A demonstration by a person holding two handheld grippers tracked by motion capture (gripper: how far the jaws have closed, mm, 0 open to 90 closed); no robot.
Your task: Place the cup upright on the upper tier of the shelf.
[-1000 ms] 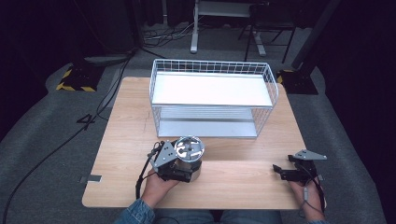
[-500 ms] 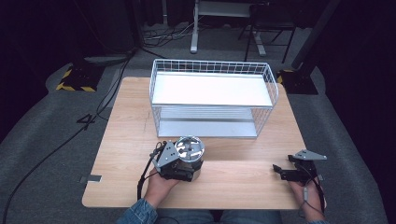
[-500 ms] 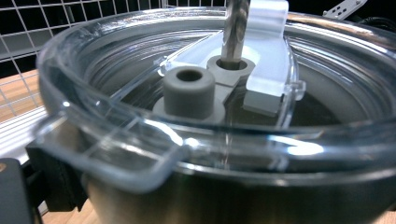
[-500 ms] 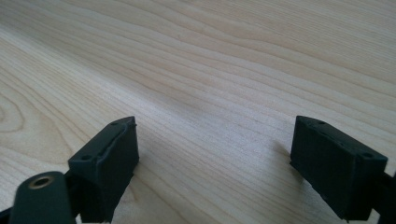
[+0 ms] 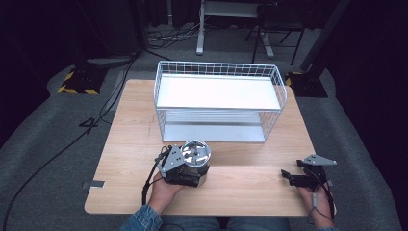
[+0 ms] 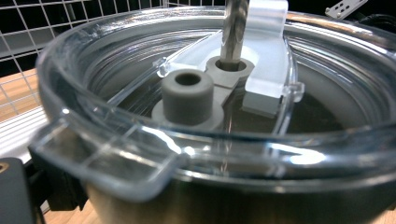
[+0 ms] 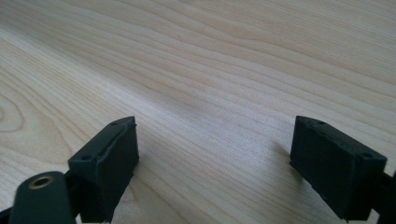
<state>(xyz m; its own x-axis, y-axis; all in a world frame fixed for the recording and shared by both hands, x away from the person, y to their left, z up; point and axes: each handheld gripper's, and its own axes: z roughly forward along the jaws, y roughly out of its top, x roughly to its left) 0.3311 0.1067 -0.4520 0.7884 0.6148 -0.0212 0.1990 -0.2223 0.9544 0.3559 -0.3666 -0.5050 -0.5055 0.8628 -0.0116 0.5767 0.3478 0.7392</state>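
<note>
A steel tumbler (image 5: 196, 153) with a clear plastic lid (image 6: 210, 93) stands on the wooden table (image 5: 134, 130), just in front of the wire rack. My left gripper (image 5: 188, 169) is shut on the tumbler's body from the near side, and a hand holds the gripper. The left gripper view looks across the lid at very close range, with its grey spout and a metal straw in sight. My right gripper (image 5: 287, 176) rests low over the table at the front right. It is open, with bare wood between its fingers (image 7: 109, 156).
A white wire rack (image 5: 219, 103) with two shelves stands at the back middle of the table. Black cables (image 5: 149, 180) trail from both grippers toward the front edge. Dark floor, cables and chair legs lie beyond the table.
The left hand has shifted very slightly with the tumbler. The right gripper has not moved.
</note>
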